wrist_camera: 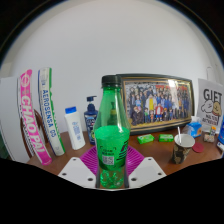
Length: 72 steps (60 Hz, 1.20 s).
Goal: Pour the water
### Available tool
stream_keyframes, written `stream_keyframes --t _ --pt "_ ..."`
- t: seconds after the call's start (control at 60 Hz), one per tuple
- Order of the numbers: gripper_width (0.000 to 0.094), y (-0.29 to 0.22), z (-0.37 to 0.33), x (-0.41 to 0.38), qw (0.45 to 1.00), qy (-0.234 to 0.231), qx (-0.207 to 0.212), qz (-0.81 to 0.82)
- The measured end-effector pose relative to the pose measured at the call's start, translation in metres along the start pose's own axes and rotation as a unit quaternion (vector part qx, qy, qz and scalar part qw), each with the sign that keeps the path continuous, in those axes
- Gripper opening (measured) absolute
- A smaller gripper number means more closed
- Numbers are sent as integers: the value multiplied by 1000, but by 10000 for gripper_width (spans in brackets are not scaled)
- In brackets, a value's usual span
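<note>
Bottle (111,135), green and clear with a dark cap, stands upright between the two fingers of the gripper (111,172), right in front of the camera. The purple pads (88,160) lie close against its lower sides, and both fingers appear to press on it, so the tool is closed on the bottle at a narrow spread. Behind the bottle and to its right a framed photo (156,100) of a group of people leans against the white wall. Left of the bottle stands a dark pump bottle (91,117), partly hidden by it, and further left a small white bottle (74,127) with a blue cap. Beyond those, two tall boxes (40,113) with pink and green lettering lean against the wall. To the right of the bottle, on the brown table (160,152), lie small green packets (146,139) in front of the photo, and further right sits a dark cup (183,148). Well to the right of the bottle a white box (210,105) with printed letters stands at the far side of the table.
</note>
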State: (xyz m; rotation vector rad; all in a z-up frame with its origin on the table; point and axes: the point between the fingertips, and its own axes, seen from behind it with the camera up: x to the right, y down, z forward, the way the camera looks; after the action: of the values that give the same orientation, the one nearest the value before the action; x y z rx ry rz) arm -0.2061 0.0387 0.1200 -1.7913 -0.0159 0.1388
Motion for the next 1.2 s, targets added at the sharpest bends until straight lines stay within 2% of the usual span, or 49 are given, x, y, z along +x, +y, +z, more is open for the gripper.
stream_keyframes --t 0.133,0.25,0.45,0.633,0.783,0.85,1.0,1.083,1.2 --pt "316 -36 -2 -2 993 -31 18 113" --pt "316 -69 0 5 952 -76 26 296" --pt "314 -108 17 53 790 -133 38 598" --pt "316 -104 31 91 632 -158 47 757" --pt "315 -85 39 104 562 -153 37 812" --pt "314 -81 40 107 556 -151 37 816" --pt "315 -78 37 100 580 -147 19 801" --pt "316 -78 37 97 627 -139 4 766" --pt "314 -88 28 102 729 -113 -8 676"
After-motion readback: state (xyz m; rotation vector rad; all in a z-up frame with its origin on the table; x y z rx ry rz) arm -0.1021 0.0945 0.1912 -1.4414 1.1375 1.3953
